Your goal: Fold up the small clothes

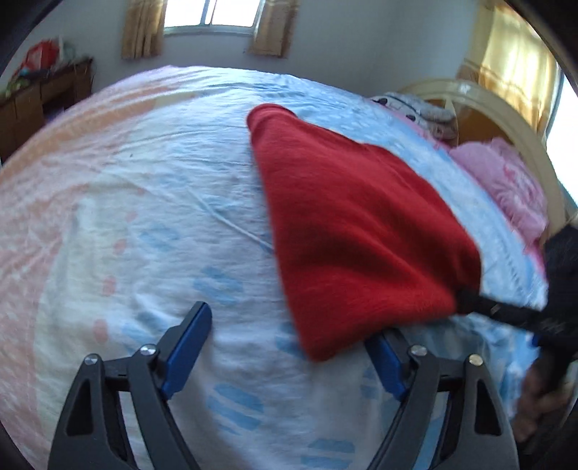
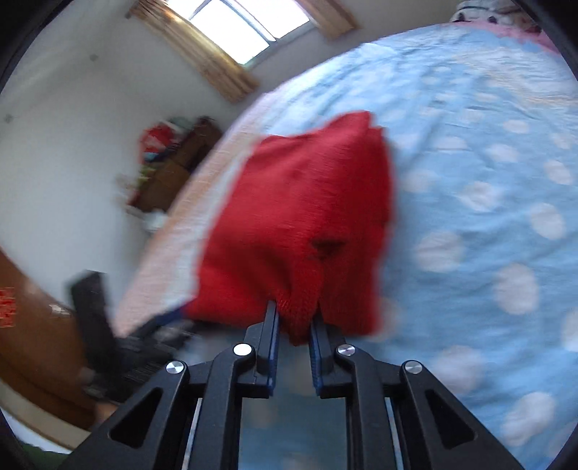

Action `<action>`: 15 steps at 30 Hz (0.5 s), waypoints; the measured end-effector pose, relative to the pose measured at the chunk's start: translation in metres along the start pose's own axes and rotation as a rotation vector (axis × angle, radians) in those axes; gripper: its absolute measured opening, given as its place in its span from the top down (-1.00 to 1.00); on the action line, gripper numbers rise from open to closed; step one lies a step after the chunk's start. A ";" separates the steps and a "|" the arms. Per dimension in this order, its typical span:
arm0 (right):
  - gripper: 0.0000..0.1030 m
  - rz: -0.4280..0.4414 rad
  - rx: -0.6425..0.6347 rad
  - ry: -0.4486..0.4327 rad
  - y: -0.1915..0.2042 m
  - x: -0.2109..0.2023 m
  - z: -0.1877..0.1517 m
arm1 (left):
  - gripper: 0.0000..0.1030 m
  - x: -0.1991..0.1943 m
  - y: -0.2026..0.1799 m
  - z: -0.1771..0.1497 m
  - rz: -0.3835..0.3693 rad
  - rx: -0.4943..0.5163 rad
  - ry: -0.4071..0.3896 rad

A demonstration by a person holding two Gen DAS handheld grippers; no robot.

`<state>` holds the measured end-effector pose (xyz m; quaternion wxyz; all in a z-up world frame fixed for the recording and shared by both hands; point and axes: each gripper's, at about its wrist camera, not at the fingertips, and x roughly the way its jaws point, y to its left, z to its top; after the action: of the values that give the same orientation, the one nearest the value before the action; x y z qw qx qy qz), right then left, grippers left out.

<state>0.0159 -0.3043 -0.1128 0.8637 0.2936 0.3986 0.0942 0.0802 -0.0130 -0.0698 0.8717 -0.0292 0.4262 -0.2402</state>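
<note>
- My right claw [image 2: 293, 321] has its blue pads pinched on a bunched corner of the red knitted garment [image 2: 300, 220]; the two fingers stand close together with the knit squeezed between them.
- Seen from my left claw's camera, that same right claw [image 1: 466, 302] reaches in from the right edge and grips the near right corner of the garment [image 1: 346, 224].
- My left claw [image 1: 289, 336] is spread wide, holding nothing; its right finger [image 1: 388, 363] lies partly under the garment's near edge, its left finger [image 1: 188, 347] stands clear over the bed sheet [image 1: 144, 202].
- The garment stretches away from me across the bed, broad at the near end and narrowing to a point at the far end; the far part rests on the sheet, the gripped corner looks raised.
- The sheet is pale blue with white blotches, turning pink towards one side.
- A pink pillow [image 1: 505, 180] lies by the headboard [image 1: 480, 97], well apart from the garment.
- A curtained window [image 2: 249, 32] and a wooden cabinet [image 2: 173, 173] stand beyond the bed.
- Both views are blurred.
</note>
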 end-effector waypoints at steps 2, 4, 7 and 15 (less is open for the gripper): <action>0.74 0.045 0.030 0.000 -0.008 -0.001 -0.003 | -0.50 -0.001 0.002 0.000 -0.001 0.021 0.003; 0.74 0.025 -0.003 0.008 -0.003 -0.003 -0.006 | -0.49 -0.001 -0.001 -0.001 0.024 0.064 0.004; 0.73 -0.015 -0.066 0.047 0.006 -0.002 -0.012 | -0.49 -0.006 0.001 -0.007 0.016 0.102 0.011; 0.71 -0.081 -0.209 -0.182 0.030 -0.056 0.016 | -0.67 -0.040 0.025 0.008 -0.100 0.046 -0.025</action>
<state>-0.0070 -0.3092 -0.0512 0.9252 0.1933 0.3183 0.0734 0.0749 0.0252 -0.0424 0.8641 -0.0336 0.4079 -0.2929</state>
